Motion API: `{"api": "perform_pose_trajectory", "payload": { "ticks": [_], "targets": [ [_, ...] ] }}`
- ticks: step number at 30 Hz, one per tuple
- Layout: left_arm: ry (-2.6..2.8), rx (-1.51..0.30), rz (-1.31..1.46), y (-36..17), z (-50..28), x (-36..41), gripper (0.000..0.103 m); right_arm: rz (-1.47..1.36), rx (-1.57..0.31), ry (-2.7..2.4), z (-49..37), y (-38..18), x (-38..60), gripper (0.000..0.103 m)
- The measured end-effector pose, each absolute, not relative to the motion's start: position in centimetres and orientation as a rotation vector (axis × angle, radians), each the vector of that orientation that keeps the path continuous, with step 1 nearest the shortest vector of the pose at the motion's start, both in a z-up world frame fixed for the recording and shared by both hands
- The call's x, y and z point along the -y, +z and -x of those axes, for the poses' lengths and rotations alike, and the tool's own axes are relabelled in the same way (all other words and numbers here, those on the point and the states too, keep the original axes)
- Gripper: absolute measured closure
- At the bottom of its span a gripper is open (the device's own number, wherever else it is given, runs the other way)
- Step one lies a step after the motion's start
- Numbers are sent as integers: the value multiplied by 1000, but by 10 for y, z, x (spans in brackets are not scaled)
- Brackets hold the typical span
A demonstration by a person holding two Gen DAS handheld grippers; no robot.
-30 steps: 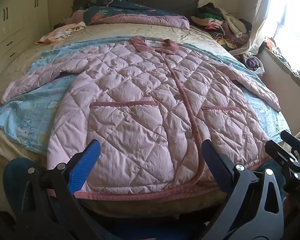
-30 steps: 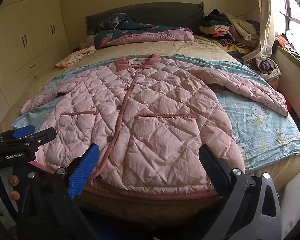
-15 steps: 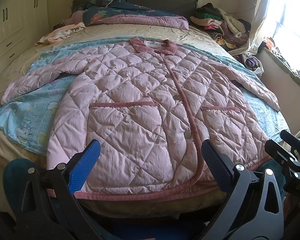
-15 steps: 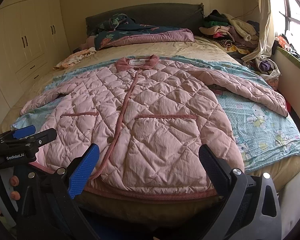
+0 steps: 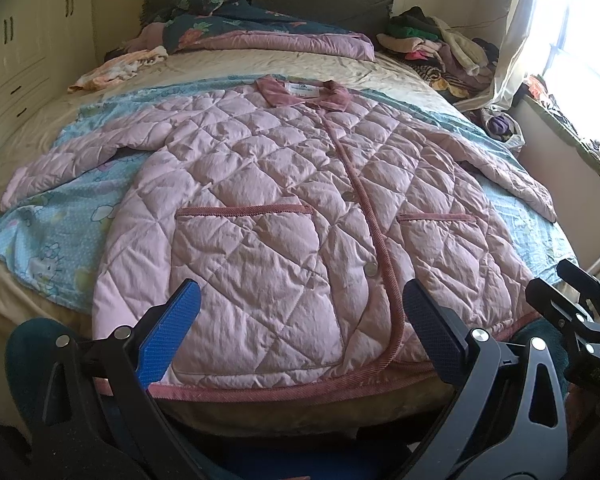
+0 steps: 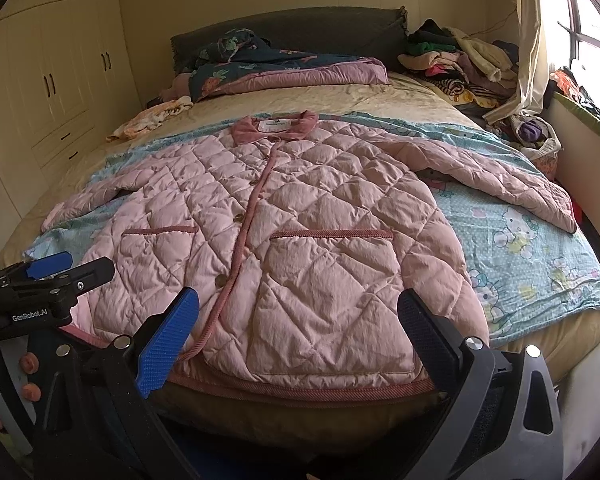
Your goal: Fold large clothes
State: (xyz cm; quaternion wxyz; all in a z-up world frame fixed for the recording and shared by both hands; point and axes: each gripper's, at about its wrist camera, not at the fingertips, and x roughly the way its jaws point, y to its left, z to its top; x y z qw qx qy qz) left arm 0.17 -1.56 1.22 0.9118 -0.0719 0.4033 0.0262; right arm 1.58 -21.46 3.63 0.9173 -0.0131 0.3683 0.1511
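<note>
A large pink quilted jacket (image 5: 284, 208) lies flat and face up on the bed, buttoned, collar at the far end, both sleeves spread out sideways. It also shows in the right wrist view (image 6: 300, 240). My left gripper (image 5: 300, 320) is open and empty, hovering just short of the jacket's hem at the bed's near edge. My right gripper (image 6: 296, 324) is open and empty, also near the hem, to the right of the left one. The right gripper shows at the right edge of the left wrist view (image 5: 580, 312); the left gripper shows at the left of the right wrist view (image 6: 48, 280).
A light blue cartoon-print sheet (image 6: 520, 248) lies under the jacket. A folded dark floral quilt (image 5: 260, 28) lies at the headboard. A pile of clothes (image 5: 440, 52) sits at the far right corner. Wardrobes (image 6: 52, 80) stand at left, a window and curtain (image 6: 540, 40) at right.
Both views have shifted very slightly. The jacket has not moved and both grippers stay open.
</note>
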Motion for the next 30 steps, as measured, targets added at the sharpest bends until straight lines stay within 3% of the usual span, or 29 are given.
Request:
{"api": "perform_pose_trajectory", "payload": {
  "ticks": [30],
  "targets": [
    [9,-843,172,-1,-21,7,8,21,-788,320,-31,30,209,4]
  ]
}}
